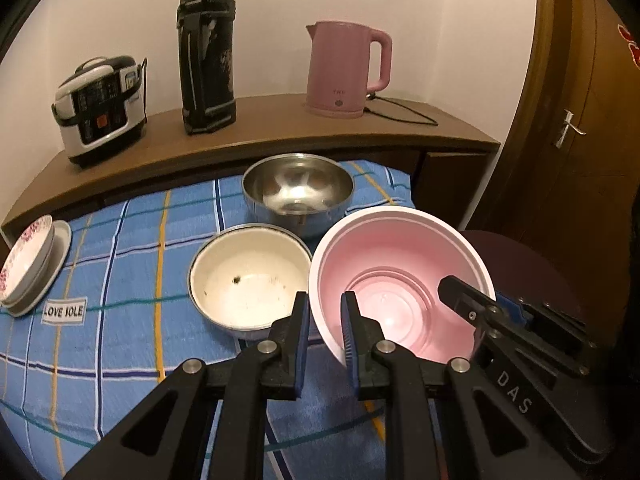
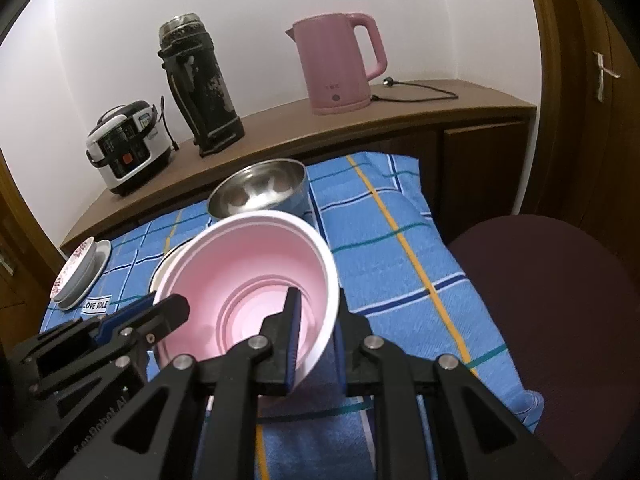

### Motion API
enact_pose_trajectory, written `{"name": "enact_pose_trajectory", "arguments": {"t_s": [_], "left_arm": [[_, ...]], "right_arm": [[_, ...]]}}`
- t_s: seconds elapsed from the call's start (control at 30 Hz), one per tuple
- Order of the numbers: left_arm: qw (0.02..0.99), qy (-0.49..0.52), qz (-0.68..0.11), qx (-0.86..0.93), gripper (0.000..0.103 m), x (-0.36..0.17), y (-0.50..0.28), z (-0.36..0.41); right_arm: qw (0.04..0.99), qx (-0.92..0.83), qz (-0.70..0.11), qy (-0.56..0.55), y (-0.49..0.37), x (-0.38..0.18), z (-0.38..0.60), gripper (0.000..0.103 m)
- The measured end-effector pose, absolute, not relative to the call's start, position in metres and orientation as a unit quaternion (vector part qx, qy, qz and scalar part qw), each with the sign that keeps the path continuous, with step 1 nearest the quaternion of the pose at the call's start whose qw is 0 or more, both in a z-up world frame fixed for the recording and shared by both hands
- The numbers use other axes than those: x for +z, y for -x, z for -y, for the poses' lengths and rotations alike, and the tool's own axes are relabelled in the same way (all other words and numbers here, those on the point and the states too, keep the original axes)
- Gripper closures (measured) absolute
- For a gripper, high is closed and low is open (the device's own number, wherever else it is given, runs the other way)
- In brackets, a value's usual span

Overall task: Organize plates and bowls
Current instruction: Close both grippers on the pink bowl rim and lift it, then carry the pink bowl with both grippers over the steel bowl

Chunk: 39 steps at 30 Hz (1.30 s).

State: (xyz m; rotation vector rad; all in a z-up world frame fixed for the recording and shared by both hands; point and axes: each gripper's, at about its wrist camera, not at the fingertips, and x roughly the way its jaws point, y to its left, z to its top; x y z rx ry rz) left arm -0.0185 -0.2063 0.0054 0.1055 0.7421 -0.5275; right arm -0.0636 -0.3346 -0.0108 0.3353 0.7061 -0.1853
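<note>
From the left wrist view, the left gripper has its fingers pinched on the near rim of the pink bowl, one finger inside, one outside, and the bowl hangs tilted just clear of the blue checked cloth. The right gripper bites the far right rim in the same way. Just beside the pink bowl sits the white bowl, empty but for a few specks, and behind it the steel bowl; the stack of small plates waits well apart at the left edge. Now the right wrist view: the right gripper is clamped narrow on the pink bowl's rim, wall between the fingers, with the left gripper gripping the opposite side. The bowl hides most of the white bowl behind it. This looks like the carry step, both hands sharing one bowl. Next, I'd say, comes swinging it over the white bowl, levelling it, and lowering before either grip lets go.
</note>
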Motion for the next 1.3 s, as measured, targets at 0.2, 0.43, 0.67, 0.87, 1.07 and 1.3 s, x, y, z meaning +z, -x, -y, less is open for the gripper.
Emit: {"name": "enact_pose_trajectory", "arguments": {"t_s": [0.2, 0.43, 0.67, 0.87, 1.07, 1.3], "left_arm": [[0.899, -0.046, -0.35, -0.26, 0.086, 0.015, 0.008, 0.206], [0.903, -0.047, -0.344, -0.255, 0.086, 0.02, -0.003, 0.207], [0.906, -0.045, -0.339, -0.25, 0.086, 0.025, -0.016, 0.205], [0.909, -0.038, -0.332, -0.249, 0.086, 0.034, -0.026, 0.202], [0.914, -0.028, -0.323, -0.244, 0.086, 0.043, -0.039, 0.198], [0.919, -0.023, -0.317, -0.235, 0.085, 0.05, -0.056, 0.196]], "right_arm": [[0.924, -0.094, -0.335, -0.161, 0.057, 0.001, 0.333, 0.088], [0.925, -0.093, -0.333, -0.16, 0.045, 0.007, 0.333, 0.088], [0.926, -0.091, -0.331, -0.159, 0.032, 0.011, 0.332, 0.088], [0.928, -0.089, -0.326, -0.154, 0.022, 0.018, 0.329, 0.088], [0.933, -0.085, -0.319, -0.142, 0.008, 0.029, 0.323, 0.087], [0.937, -0.08, -0.312, -0.136, -0.009, 0.036, 0.32, 0.087]]}}
